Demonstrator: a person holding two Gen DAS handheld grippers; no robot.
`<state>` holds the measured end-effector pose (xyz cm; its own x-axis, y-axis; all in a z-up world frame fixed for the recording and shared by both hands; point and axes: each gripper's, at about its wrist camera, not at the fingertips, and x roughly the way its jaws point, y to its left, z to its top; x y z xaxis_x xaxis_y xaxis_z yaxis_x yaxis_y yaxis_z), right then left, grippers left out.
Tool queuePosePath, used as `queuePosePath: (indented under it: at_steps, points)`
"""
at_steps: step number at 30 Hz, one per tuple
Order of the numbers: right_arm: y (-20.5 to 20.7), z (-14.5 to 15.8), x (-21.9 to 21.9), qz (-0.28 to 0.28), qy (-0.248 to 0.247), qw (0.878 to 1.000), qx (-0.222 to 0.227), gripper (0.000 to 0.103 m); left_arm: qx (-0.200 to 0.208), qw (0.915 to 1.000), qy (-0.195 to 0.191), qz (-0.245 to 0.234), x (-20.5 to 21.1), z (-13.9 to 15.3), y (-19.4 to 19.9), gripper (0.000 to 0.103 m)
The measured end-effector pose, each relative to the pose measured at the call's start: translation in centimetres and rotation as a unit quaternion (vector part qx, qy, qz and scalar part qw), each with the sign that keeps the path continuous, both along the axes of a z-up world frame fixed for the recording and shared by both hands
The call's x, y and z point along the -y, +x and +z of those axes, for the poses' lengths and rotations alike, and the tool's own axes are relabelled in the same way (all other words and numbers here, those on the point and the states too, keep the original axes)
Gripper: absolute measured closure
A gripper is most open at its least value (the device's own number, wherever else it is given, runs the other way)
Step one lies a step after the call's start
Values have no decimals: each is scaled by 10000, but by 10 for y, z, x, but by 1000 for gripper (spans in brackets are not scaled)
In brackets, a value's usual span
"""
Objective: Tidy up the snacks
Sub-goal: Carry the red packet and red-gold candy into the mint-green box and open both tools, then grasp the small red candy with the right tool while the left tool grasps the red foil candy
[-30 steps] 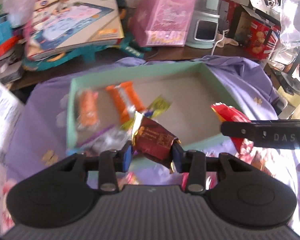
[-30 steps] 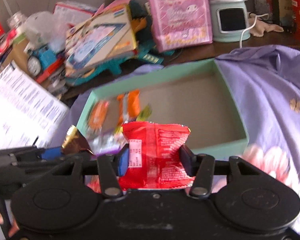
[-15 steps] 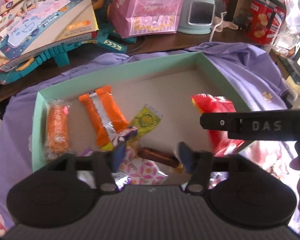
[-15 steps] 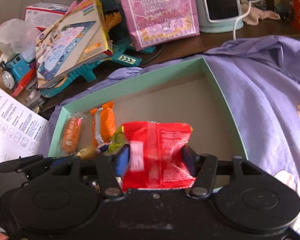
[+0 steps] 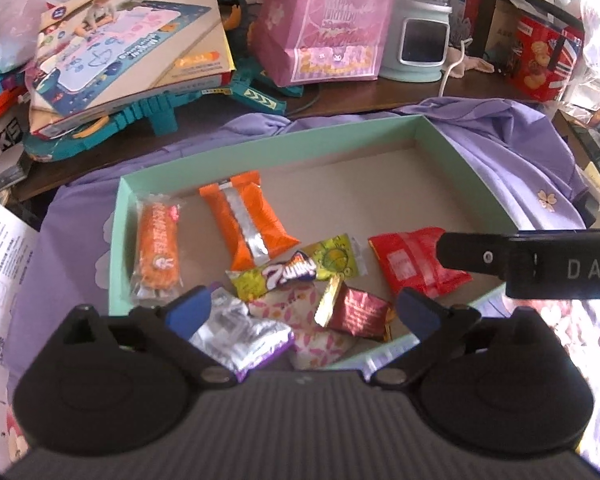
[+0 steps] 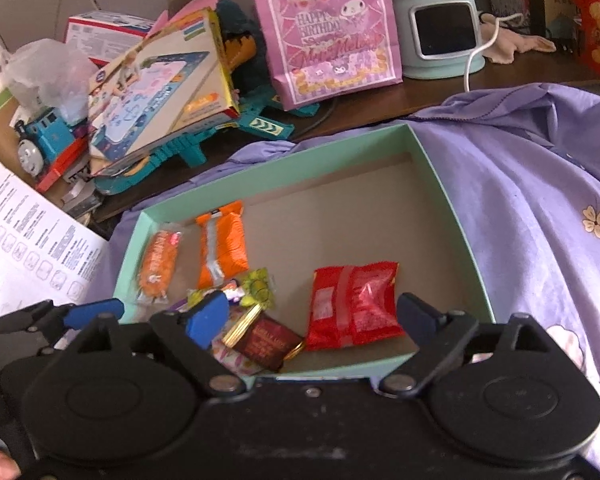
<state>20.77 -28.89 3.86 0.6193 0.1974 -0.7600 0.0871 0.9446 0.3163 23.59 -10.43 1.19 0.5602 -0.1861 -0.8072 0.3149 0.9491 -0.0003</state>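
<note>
A mint green box (image 5: 476,172) (image 6: 448,196) lies on a purple cloth and holds several snacks. The dark red foil packet (image 5: 358,314) (image 6: 266,340) lies at the box's near edge. The red packet (image 5: 412,264) (image 6: 354,306) lies flat on the box floor to its right. Two orange packets (image 5: 244,216) (image 6: 220,248) lie at the left. My left gripper (image 5: 304,312) is open and empty above the near edge. My right gripper (image 6: 312,316) is open and empty above the red packet; its finger shows in the left wrist view (image 5: 480,258).
A purple cloth (image 6: 540,208) covers the table around the box. Behind it stand a pink gift bag (image 5: 324,20), a toy box on teal parts (image 5: 128,52), a mint appliance (image 6: 440,36) and a red biscuit tin (image 5: 544,60). A printed sheet (image 6: 28,236) lies at the left.
Both grippers have moved over the box and opened. The dark red packet dropped from the left one, the red packet from the right one. Both now lie in the box.
</note>
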Motion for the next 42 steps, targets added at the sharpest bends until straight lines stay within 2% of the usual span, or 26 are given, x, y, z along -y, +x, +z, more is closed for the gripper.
queuePosePath:
  at_steps: [11, 19, 23, 28, 31, 34, 36, 38, 42]
  points:
    - [-57, 16, -11, 295, -4, 9996, 45, 8, -6, 9999, -23, -167, -16, 8, -66, 0]
    - [-112, -7, -18, 462, -15, 9985, -280, 8, -342, 9988, 217, -265, -30, -27, -121, 0]
    - [-130, -18, -22, 488, -46, 9980, -410, 8, -471, 9982, 349, -138, -39, -47, -135, 0]
    - [-136, -26, -29, 542, -114, 9974, -458, 8, -426, 9981, 379, 212, -60, -58, -133, 1]
    - [-131, -31, -39, 629, 14, 9966, -524, 11, -327, 9982, 351, 354, -72, -58, -124, 1]
    - [-121, -38, -55, 726, 84, 9956, -580, 19, -366, 9977, 302, 486, -86, -61, -111, 7]
    - [-114, -43, -62, 773, 202, 9947, -654, 30, -409, 9972, 253, 574, -95, -64, -103, 10]
    - [-106, -50, -69, 805, 260, 9935, -759, 35, -451, 9969, 206, 610, -104, -67, -97, 11]
    - [-95, -64, -82, 840, 271, 9915, -959, 36, -525, 9969, 168, 564, -115, -73, -90, 12]
